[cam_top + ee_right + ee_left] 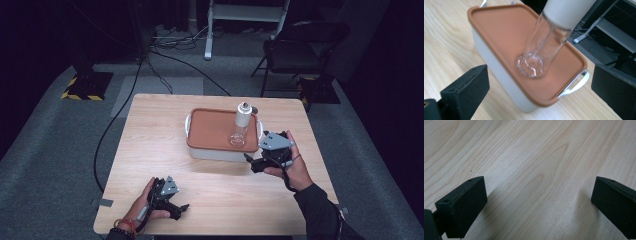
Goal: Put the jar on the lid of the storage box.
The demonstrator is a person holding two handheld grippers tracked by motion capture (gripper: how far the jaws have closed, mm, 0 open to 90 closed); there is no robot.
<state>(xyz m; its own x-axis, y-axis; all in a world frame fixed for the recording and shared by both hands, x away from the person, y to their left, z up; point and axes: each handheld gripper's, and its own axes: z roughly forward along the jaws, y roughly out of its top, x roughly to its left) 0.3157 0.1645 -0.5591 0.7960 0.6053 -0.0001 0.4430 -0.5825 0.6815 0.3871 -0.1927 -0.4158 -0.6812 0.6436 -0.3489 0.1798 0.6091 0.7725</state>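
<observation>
So I've got a light wood counter (165, 150) in front of me, sitting on grey carpet floor (45, 150). Directly on it, toward the far right, sits a white box (220, 151) with an orange lid (212, 130). My left tongs (181, 210) rest low near the front-left edge.

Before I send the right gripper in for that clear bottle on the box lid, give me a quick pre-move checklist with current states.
1. Right gripper open: ok, jaws wide apart.
2. Bottle upright on the orange lid: ok.
3. Bottle free of both grippers: ok.
4. Lid seated flat on the white box: ok as far as visible.
5. Left gripper out of the way: ok, open over bare table.
6. Bottle contents: cannot tell.
</observation>
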